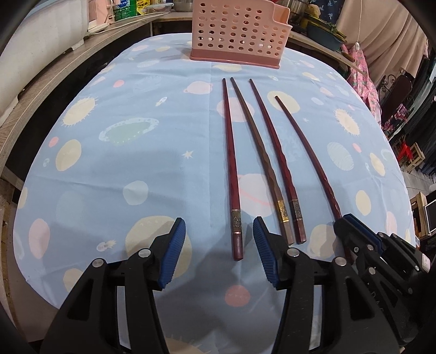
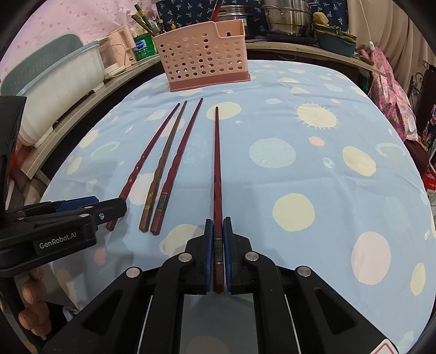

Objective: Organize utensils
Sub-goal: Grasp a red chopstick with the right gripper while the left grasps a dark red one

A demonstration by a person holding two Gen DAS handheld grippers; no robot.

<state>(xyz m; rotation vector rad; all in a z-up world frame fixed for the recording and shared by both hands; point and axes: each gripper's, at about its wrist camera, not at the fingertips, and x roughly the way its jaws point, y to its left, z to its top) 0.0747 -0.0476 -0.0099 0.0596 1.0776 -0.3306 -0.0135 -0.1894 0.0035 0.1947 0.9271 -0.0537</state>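
Observation:
Several dark red and brown chopsticks lie side by side on the blue space-print tablecloth, tips toward a pink perforated utensil basket [image 1: 238, 32] at the far edge. My left gripper [image 1: 219, 226] is open, its blue pads on either side of the thick end of the leftmost chopstick [image 1: 231, 174], low over the cloth. My right gripper [image 2: 217, 226] is shut on the rightmost chopstick [image 2: 217, 163], which points straight ahead toward the basket [image 2: 203, 58]. The right gripper also shows in the left wrist view [image 1: 351, 226] at the end of that chopstick [image 1: 308, 152].
Two more chopsticks [image 1: 265, 163] lie between the gripped ones. A wooden shelf [image 1: 54, 73] with a white tub runs along the left. Pots and bowls [image 2: 288, 19] stand behind the table. Pink cloth [image 2: 389, 89] hangs at the right.

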